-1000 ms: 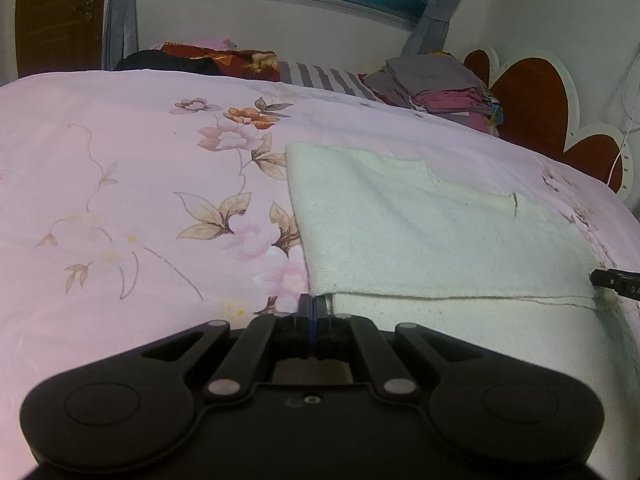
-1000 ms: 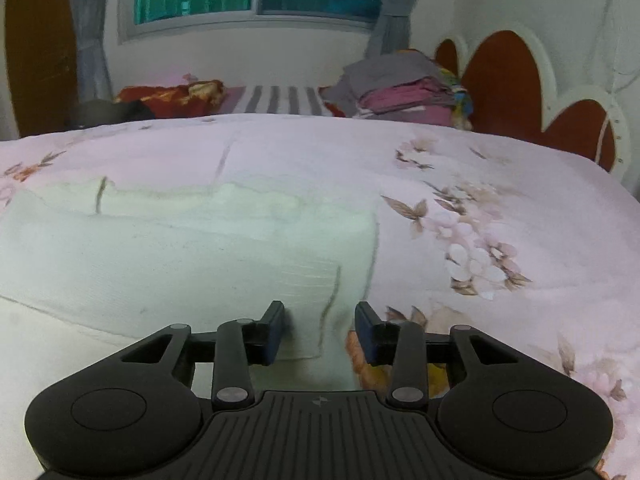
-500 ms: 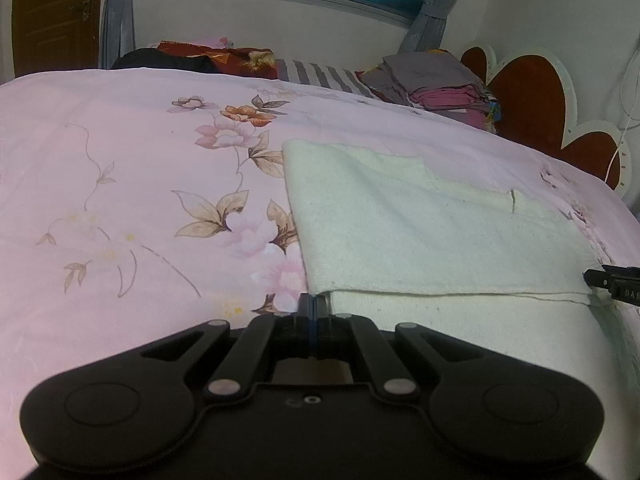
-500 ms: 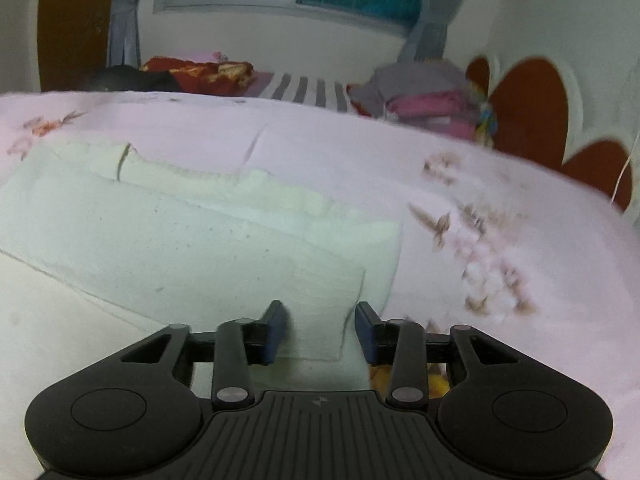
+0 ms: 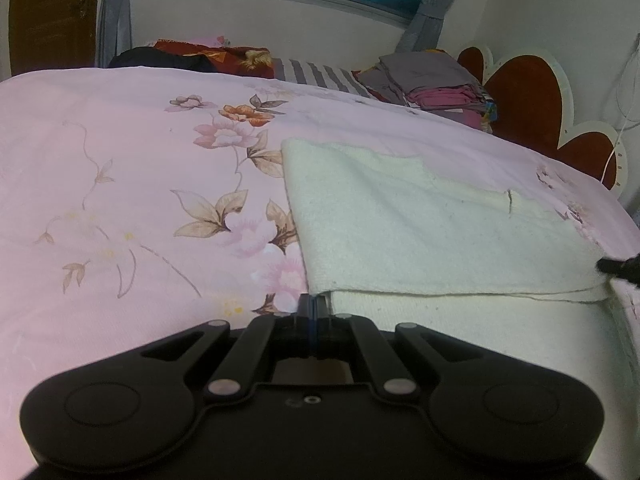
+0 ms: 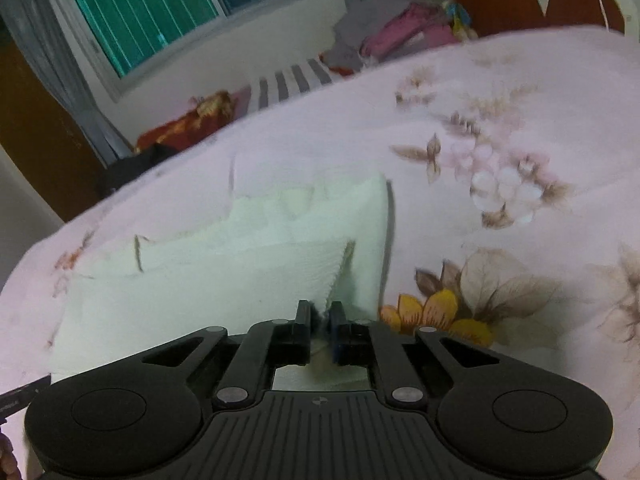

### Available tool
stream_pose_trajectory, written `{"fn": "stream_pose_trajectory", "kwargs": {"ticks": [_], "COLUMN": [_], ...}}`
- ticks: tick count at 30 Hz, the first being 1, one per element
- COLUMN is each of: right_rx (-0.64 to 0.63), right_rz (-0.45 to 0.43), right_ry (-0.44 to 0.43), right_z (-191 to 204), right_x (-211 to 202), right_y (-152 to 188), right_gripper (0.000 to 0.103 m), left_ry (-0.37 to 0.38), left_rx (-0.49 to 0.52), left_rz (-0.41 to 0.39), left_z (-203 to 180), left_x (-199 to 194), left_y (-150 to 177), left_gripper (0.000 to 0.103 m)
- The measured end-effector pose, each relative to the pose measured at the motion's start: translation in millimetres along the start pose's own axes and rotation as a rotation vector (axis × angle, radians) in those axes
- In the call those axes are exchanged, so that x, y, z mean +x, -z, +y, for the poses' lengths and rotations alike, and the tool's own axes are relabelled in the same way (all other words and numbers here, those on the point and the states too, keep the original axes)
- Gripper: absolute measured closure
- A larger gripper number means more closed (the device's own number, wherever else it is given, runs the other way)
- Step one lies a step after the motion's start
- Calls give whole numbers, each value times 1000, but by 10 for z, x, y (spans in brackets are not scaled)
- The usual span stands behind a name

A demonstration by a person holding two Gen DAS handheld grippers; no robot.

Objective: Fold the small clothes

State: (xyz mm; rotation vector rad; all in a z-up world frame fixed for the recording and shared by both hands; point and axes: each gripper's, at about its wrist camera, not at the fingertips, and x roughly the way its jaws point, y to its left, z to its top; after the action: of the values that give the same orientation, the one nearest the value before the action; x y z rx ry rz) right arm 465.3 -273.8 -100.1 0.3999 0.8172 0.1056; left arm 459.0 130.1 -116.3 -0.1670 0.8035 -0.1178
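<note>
A cream-white cloth (image 5: 420,232) lies folded on the pink flowered bedspread (image 5: 120,184). My left gripper (image 5: 313,312) is shut at the cloth's near left corner; whether it pinches cloth I cannot tell. My right gripper (image 6: 320,316) is shut on the cloth's (image 6: 224,280) near right corner and lifts it, so the corner rises in a peak. The right gripper's tip shows at the right edge of the left wrist view (image 5: 620,266).
A pile of grey and pink clothes (image 5: 432,80) lies at the far edge by the red heart-shaped headboard (image 5: 528,96). A red and dark bundle (image 5: 208,56) lies under the window. The bedspread stretches out to the left.
My right gripper has shut on the cloth's right corner and tilted, raising the corner. My left gripper has stayed shut at the left corner, nearly still.
</note>
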Motion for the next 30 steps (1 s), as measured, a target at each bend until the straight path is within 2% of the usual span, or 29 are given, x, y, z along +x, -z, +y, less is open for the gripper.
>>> {"fn": "stream_pose_trajectory", "kwargs": {"ticks": [3,5,8,10,13,17,21,23,25,26,27,28,29,30], "right_rx": [-70,-100,-110,-62,-6,-49,-145,-159,-151,-146,-140,-135,-136,-137], "right_rz": [-72,-83,-2,26,13,30,-4,39,45,41,22,1,-32,-64], "right_ry": [-1,2,56,41,8,6,40,96,94,100,102,111,127,121], "right_z": [173,239,204,115,33,83,217,166,126,139,146,153,169,186], "right_x": [-207,-245,-42,35,10,58,-122,-7,48,29,-13,-66,-153,-234], "right_y": [-4,32,143,193,191,169,189,244,271,242,228,216,202,192], "right_gripper": [99,99,99,99,99,100,101,101,101,100,100,99,98,97], "left_ry": [4,7,10,11,15,8,8,13,11,16,22,12,1,5], "left_rx": [1,0,5,11,11,19,24,5,0,-5,-21,-31,-22,3], "left_rz": [0,1,5,9,12,5,2,4,10,17,19,-2,-53,-107], "left_z": [13,20,28,36,44,25,35,54,72,93,121,129,103,37], "left_x": [5,7,4,2,9,9,28,24,7,-16,-71,-165,-280,-379], "left_y": [4,5,0,-6,-11,-10,18,11,3,-5,-19,-37,-56,-92], "left_gripper": [103,103,103,103,103,103,103,103,102,100,85,77,70,70]}}
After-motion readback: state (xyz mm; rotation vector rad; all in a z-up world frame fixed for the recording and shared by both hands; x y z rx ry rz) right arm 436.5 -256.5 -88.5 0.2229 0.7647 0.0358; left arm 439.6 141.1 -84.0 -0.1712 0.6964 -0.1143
